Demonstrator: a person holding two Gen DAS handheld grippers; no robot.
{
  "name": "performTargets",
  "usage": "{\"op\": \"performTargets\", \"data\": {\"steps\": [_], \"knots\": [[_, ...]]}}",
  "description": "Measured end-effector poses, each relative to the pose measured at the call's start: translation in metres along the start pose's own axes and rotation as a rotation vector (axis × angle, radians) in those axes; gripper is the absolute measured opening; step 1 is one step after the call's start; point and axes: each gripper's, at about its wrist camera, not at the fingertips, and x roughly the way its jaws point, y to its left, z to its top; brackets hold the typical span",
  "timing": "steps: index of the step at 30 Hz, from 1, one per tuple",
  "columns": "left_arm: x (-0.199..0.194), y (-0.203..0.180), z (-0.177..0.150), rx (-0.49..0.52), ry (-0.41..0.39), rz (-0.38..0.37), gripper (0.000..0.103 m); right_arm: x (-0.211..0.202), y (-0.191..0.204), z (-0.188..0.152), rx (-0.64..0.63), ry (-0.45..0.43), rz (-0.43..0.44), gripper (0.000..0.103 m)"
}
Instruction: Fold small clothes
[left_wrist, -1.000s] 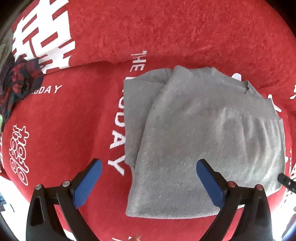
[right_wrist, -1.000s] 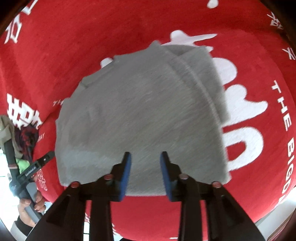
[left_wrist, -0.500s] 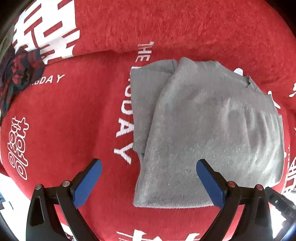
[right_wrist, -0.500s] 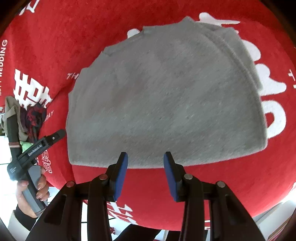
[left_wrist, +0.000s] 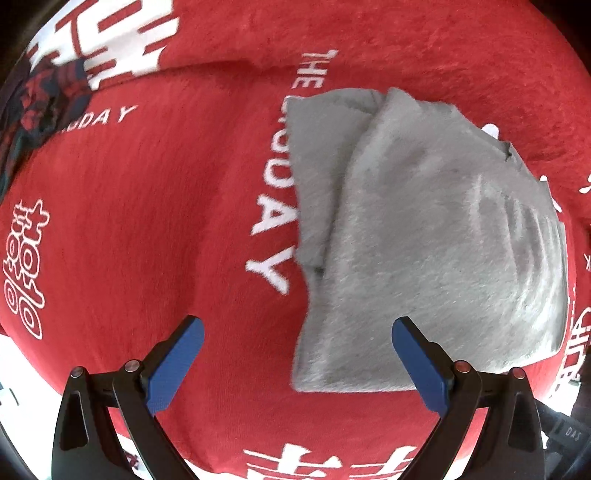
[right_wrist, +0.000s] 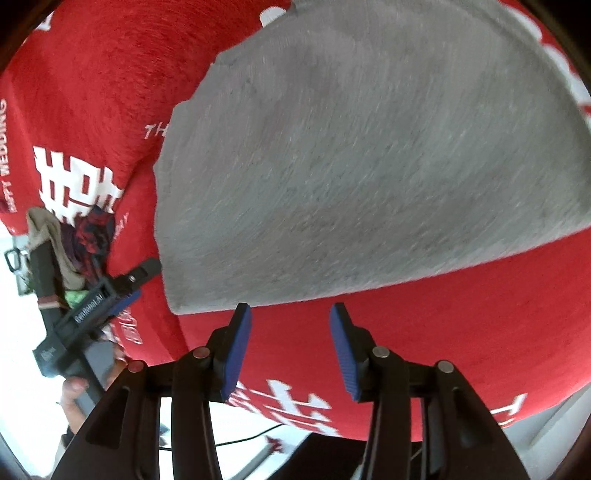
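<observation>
A folded grey garment (left_wrist: 424, 236) lies flat on the red cloth with white lettering (left_wrist: 147, 221). In the left wrist view my left gripper (left_wrist: 297, 343) is wide open and empty, just in front of the garment's near left corner. In the right wrist view the garment (right_wrist: 369, 155) fills the upper frame. My right gripper (right_wrist: 290, 332) is partly open and empty, just off the garment's near edge. The left gripper (right_wrist: 110, 291) also shows at the left of the right wrist view, held by a hand.
A pile of dark red patterned clothes (left_wrist: 40, 99) lies at the far left of the red cloth; it also shows in the right wrist view (right_wrist: 88, 236). The table edge and floor lie below the cloth (right_wrist: 295, 413).
Both grippers have drawn back from the garment. The right one left its surface and widened its jaws. The garment has shifted right in the left view.
</observation>
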Motion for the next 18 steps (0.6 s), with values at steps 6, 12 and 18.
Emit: {"op": "performTargets", "data": {"steps": [6,12,18], "knots": [[0.011,0.031,-0.006,-0.06,0.027,-0.001,0.102,0.026,0.007,-0.01,0.077,0.012,0.119,0.051],[0.016,0.049,-0.006,-0.097,0.035,-0.099,0.102,0.054,0.014,-0.016,0.181,-0.018,0.249,0.051],[0.021,0.06,0.006,-0.148,0.035,-0.278,0.102,0.073,0.02,-0.018,0.27,-0.108,0.338,0.051]]}}
